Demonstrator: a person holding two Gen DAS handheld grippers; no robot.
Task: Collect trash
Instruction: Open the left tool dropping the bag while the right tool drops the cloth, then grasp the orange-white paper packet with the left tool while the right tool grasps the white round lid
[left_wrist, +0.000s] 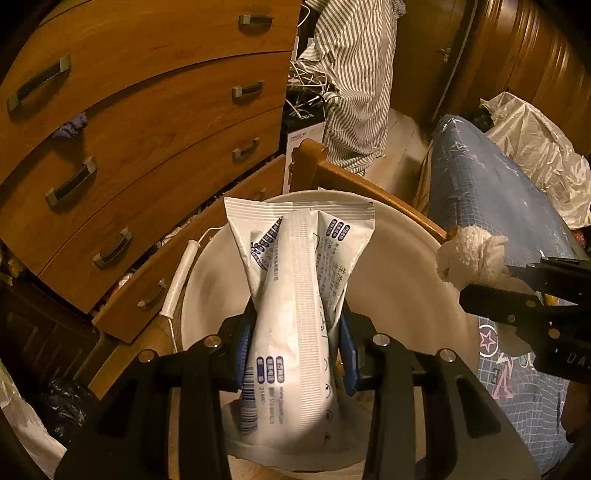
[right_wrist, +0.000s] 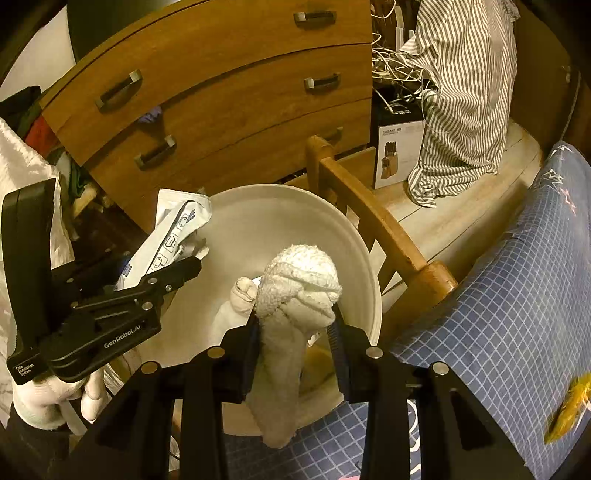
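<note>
My left gripper (left_wrist: 297, 347) is shut on a white plastic wrapper (left_wrist: 295, 280) with blue print and holds it over a white bucket (left_wrist: 406, 258). My right gripper (right_wrist: 295, 332) is shut on a crumpled off-white tissue wad (right_wrist: 299, 280) and holds it over the same bucket (right_wrist: 258, 221). In the right wrist view the left gripper (right_wrist: 184, 266) comes in from the left with the wrapper (right_wrist: 173, 229) at the bucket's rim. In the left wrist view the tissue wad (left_wrist: 469, 258) shows at the right.
A wooden chest of drawers (left_wrist: 129, 129) stands behind the bucket. A wooden chair frame (right_wrist: 369, 229) borders the bucket on the right. A blue grid-patterned cloth (right_wrist: 498, 314) lies at the right with a yellow wrapper (right_wrist: 569, 410) on it. A striped shirt (right_wrist: 461, 92) hangs behind.
</note>
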